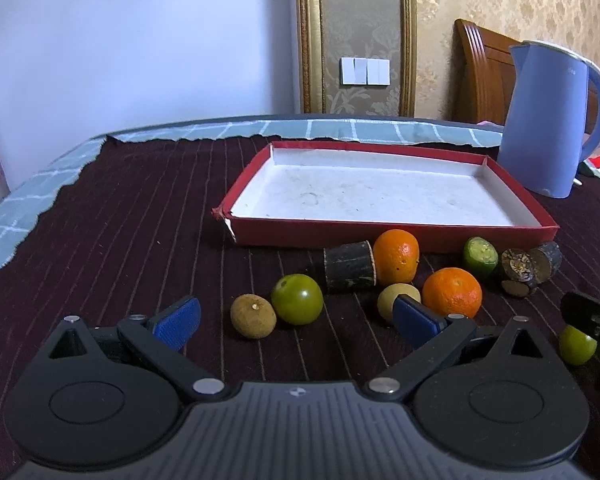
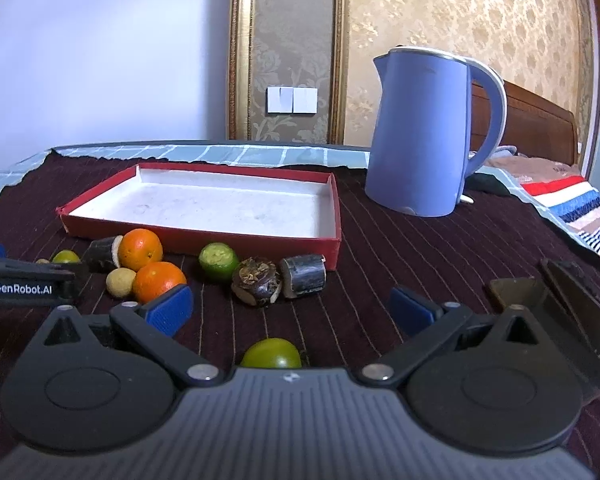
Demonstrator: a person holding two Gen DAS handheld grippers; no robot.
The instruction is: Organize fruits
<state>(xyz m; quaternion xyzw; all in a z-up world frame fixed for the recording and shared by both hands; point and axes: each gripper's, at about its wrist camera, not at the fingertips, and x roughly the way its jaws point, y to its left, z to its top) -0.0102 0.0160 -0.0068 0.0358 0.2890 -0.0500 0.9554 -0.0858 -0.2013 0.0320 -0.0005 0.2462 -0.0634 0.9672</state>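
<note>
My left gripper (image 1: 298, 319) is open and low over the dark cloth, with a green round fruit (image 1: 297, 299) and a brown longan (image 1: 253, 316) just beyond its blue fingertips. Farther on lie two oranges (image 1: 396, 256) (image 1: 452, 292), a pale longan (image 1: 398, 300), a dark cane piece (image 1: 348, 266) and a cut green fruit (image 1: 480, 256). My right gripper (image 2: 291, 310) is open too, and a green fruit (image 2: 272, 354) lies between its fingers, close to the body. Nothing lies in the red tray (image 1: 380, 234) (image 2: 220, 240), which has a white floor.
A blue kettle (image 2: 424, 136) stands right of the tray. Dark round chestnut-like pieces (image 2: 256, 280) and a second cane piece (image 2: 303, 276) lie before the tray's right corner. A dark flat object (image 2: 572, 300) sits at the far right. The checked table edge (image 1: 28, 200) curves along the left.
</note>
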